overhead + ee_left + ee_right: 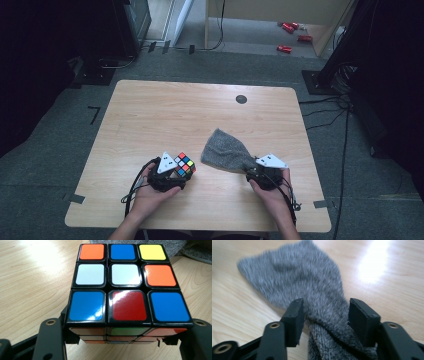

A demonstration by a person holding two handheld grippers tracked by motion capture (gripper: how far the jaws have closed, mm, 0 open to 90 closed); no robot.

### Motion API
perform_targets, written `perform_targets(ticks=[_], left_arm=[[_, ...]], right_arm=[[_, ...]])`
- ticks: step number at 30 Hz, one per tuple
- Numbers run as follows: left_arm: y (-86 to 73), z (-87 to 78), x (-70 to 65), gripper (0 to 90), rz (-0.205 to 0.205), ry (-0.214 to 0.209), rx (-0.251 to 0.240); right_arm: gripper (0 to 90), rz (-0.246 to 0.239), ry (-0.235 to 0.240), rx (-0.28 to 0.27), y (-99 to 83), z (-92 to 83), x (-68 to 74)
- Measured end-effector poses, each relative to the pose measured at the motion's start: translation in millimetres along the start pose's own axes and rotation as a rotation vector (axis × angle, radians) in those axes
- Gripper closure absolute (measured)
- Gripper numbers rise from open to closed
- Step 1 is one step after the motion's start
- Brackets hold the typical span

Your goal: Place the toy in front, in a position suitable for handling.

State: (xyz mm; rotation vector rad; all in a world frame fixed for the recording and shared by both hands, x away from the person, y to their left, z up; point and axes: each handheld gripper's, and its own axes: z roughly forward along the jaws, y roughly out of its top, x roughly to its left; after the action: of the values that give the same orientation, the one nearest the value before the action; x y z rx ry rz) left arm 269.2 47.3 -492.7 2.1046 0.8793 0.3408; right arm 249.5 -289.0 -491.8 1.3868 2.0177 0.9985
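Nearest to us, at the table's near edge, our left hand point(150, 192) carries the left gripper point(176, 172), and its black jaws are clamped on a Rubik's cube point(128, 287), one jaw against each side of the cube. From the left gripper view we see the cube's upper face: orange, blue and yellow in the far row, two white and one orange in the middle, blue, red and blue closest. It sits at the near left of the wooden table point(165, 107). Just right of the cube lies a grey knitted cloth point(312, 285), spread flat at its far end and bunched at the near end. That bunched end runs between the jaws of the right gripper point(324, 315), which stand apart around it; we cannot tell whether they press it. Our right hand point(272, 192) holds that gripper.
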Motion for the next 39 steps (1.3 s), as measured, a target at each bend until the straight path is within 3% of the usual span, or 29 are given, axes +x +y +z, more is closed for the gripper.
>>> perform_targets(ticks=[5, 11, 16, 18, 21, 22, 26, 32, 39], left_arm=[[1.4, 4.4, -3.9, 34.6, 0.011, -0.015, 0.012], [6.2, 9.1, -12.2, 34.7, 0.038, -0.039, 0.016], [11.5, 13.6, -15.8, 34.7, 0.067, -0.054, 0.005], [14.4, 14.4, -16.9, 34.7, 0.065, -0.062, -0.003], [17.7, 14.3, -18.1, 34.8, 0.062, -0.080, -0.019], [17.7, 14.4, -18.5, 34.7, 0.067, -0.084, -0.019], [12.5, 14.0, -16.9, 34.7, 0.065, -0.089, -0.015], [9.1, 12.6, -14.5, 34.7, 0.054, -0.076, -0.016], [13.4, 10.9, -17.7, 34.8, 0.057, -0.097, -0.034]], right_arm=[[41.3, 0.076, 0.059, -0.023, 4.3, 3.4, 3.5], [35.9, 0.096, 0.021, 0.040, -5.0, 23.5, 7.3], [33.5, 0.068, 0.011, 0.075, -6.1, 34.0, 10.3], [40.3, 0.057, -0.007, 0.076, -5.8, 34.6, 10.6], [59.2, 0.022, -0.062, 0.063, -7.9, 34.0, 10.7], [65.8, 0.031, -0.065, 0.058, -8.3, 33.1, 8.9], [75.5, 0.082, -0.019, 0.014, -9.3, 25.6, 2.5], [75.9, 0.058, 0.053, -0.076, 5.0, 8.4, 15.2], [75.7, 0.032, 0.146, -0.167, 18.5, -12.2, 30.7]])
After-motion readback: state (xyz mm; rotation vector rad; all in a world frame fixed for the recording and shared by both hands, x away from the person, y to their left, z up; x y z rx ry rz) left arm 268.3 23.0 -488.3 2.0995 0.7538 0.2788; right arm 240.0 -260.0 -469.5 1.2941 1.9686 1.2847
